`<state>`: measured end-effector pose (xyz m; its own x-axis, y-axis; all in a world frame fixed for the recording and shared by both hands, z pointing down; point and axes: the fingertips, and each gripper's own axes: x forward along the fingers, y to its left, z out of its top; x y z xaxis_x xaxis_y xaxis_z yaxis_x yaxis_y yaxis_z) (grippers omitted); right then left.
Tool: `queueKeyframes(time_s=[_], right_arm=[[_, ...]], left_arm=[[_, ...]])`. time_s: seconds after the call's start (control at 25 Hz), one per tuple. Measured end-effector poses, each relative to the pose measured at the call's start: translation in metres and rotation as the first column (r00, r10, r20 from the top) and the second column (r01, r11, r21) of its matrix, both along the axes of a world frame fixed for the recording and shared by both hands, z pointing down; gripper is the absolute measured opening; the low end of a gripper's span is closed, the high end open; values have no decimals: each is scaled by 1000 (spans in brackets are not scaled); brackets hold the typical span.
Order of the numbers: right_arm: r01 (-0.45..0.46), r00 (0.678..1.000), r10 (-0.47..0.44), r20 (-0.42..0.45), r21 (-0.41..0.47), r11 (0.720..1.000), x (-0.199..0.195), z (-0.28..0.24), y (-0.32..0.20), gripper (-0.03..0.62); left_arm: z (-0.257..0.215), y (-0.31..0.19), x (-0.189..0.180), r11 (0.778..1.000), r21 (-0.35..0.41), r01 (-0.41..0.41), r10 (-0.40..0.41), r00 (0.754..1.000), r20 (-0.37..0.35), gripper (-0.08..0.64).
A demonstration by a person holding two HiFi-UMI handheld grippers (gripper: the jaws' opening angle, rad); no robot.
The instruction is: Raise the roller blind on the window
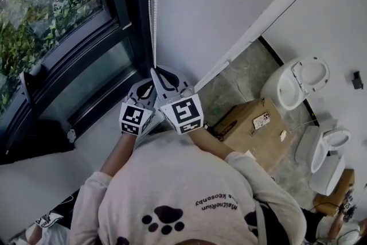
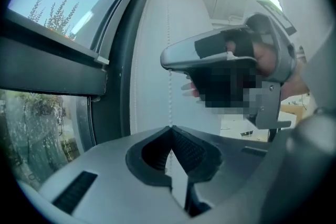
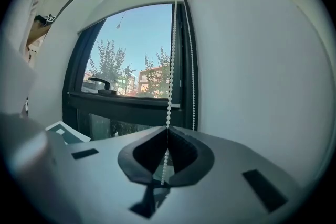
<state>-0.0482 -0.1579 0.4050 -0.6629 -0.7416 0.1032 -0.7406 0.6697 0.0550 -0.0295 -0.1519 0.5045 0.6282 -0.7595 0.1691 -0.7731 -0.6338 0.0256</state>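
Roller blind chain (image 3: 171, 60), white round beads; hanging straight

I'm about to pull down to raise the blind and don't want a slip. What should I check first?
1. Right gripper shut on the bead chain: ok.
2. Left gripper shut on the chain: ok.
3. Second strand free, beside the right jaws and not between them: ok.
4. Chain straight above the grippers, no tangle: ok.
5. How far up the blind is: cannot tell.
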Motion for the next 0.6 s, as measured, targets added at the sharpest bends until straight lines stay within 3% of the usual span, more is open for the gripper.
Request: queueKeyframes(time_s=[0.24,0.52,0.6], right_arm=[[-15,1000,15,-14,-5,1000,3,12,-8,9],[-13,1000,13,-5,-6,1000,5,14,-8,9],[-17,1000,17,-4,-8,1000,9,14,-9,9]], left_arm=[[13,-2,4,1000,-24,2,-2,1000,-10,8],[17,1,4,999,-40,-21,22,999,42,14],[10,6,5,997,-59,-41,41,999,-6,31]])
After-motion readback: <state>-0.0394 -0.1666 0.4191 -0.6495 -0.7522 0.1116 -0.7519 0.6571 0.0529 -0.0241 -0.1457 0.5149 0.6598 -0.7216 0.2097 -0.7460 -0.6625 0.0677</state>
